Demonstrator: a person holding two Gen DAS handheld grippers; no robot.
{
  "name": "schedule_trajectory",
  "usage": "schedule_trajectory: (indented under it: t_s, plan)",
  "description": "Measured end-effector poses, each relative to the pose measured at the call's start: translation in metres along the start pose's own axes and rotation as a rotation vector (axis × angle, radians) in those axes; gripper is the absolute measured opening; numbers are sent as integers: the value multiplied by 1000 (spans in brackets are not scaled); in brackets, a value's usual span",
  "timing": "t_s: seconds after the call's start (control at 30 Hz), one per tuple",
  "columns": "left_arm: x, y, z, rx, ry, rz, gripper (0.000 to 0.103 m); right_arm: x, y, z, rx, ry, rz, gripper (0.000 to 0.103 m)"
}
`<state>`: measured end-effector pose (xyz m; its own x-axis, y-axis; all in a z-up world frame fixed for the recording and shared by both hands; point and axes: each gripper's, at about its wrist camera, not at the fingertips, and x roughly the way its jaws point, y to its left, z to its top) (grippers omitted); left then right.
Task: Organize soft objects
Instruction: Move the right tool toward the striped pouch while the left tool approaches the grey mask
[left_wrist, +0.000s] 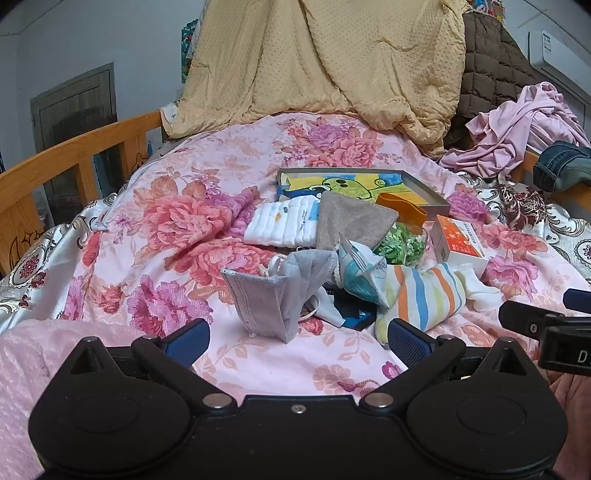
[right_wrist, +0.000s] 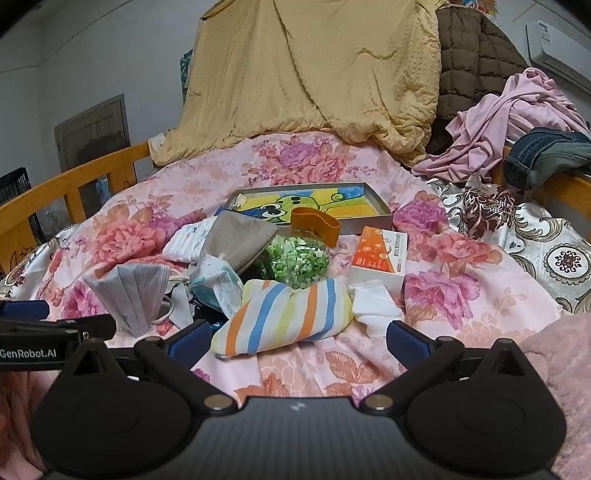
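Observation:
A pile of soft things lies on the floral bedspread (left_wrist: 177, 206). A grey face mask (left_wrist: 275, 295) (right_wrist: 135, 291) stands just ahead of my left gripper (left_wrist: 297, 341), which is open and empty. A striped cloth (left_wrist: 421, 295) (right_wrist: 284, 317) lies just ahead of my right gripper (right_wrist: 297, 341), also open and empty. Behind them are a folded white cloth (left_wrist: 282, 223) (right_wrist: 186, 240), a grey-brown pouch (left_wrist: 349, 221) (right_wrist: 240, 236), a teal-patterned cloth (left_wrist: 360, 271) (right_wrist: 214, 284) and a white sock (left_wrist: 480, 288) (right_wrist: 375, 304).
A jar of green pieces (right_wrist: 299, 258) with an orange lid (right_wrist: 316, 221), an orange-white carton (right_wrist: 380, 258) and a shallow box with a cartoon picture (right_wrist: 306, 203) sit behind the pile. A yellow quilt (right_wrist: 314, 74), pink garments (right_wrist: 517, 114), jeans (right_wrist: 546, 155) and a wooden bed rail (left_wrist: 74, 155) surround it.

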<state>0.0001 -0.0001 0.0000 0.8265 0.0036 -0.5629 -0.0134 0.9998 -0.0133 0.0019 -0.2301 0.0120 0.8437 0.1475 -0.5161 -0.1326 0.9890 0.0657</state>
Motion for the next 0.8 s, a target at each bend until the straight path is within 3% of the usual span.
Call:
schedule_trajectory:
  t_s: [0.23,0.5,0.6,0.8]
  plan:
    - [-2,5,9,-22,-34,-42,102,8,-1,5,-9,83,18,103]
    - [13,6,38,68,-24,-111,102,48,-8,20,58,300,146,103]
    - [29,13,57,111,14,-149,102,65,-6,25,41,342,181,103]
    - [63,18,77,216,147,-211,102,93,4,39,-86,372,172,103]
